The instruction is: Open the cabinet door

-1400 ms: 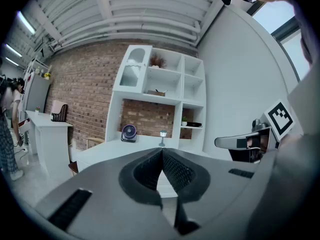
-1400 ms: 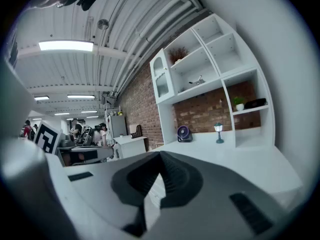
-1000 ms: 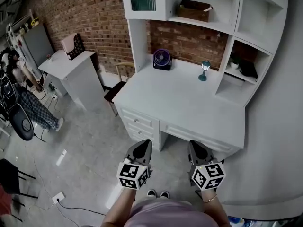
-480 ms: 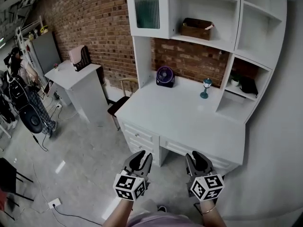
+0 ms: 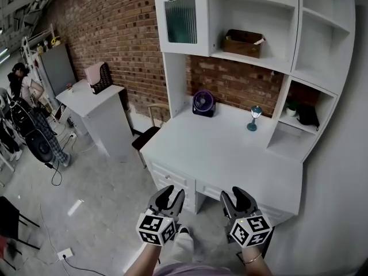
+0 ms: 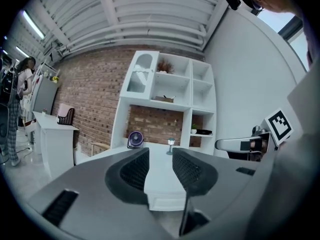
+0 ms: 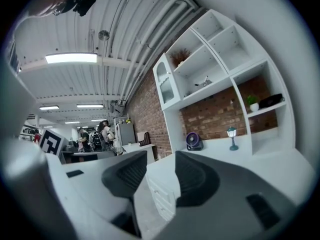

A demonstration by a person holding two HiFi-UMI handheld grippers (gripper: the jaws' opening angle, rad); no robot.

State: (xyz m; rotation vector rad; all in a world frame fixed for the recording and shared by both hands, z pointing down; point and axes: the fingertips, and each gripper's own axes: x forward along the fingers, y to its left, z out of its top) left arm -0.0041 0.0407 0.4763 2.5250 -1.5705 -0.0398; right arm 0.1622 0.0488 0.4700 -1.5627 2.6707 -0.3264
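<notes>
The cabinet door [image 5: 181, 17], white with a ribbed glass pane, is closed at the upper left of the white hutch [image 5: 290, 68] in the head view; it also shows as the cabinet door [image 6: 138, 79] and the cabinet door [image 7: 167, 86] in the gripper views. My left gripper [image 5: 167, 195] and right gripper [image 5: 236, 197] hang side by side in front of the desk [image 5: 224, 151], well below and short of the door. Both point level at the desk with jaws opening and nothing between them, as the left gripper [image 6: 160, 159] and right gripper [image 7: 161, 167] show.
On the desk stand a purple fan [image 5: 203, 103] and a small lamp [image 5: 253, 118]. A brown box [image 5: 244, 43] sits on a hutch shelf. A white side table [image 5: 98, 111] and a chair [image 5: 148, 132] stand at the left, and people [image 5: 26, 111] with gear further left.
Both grippers' jaws have gone from shut to open. The view has tilted up, so more of the hutch and the cabinet door shows, and the grippers sit a little closer to the desk.
</notes>
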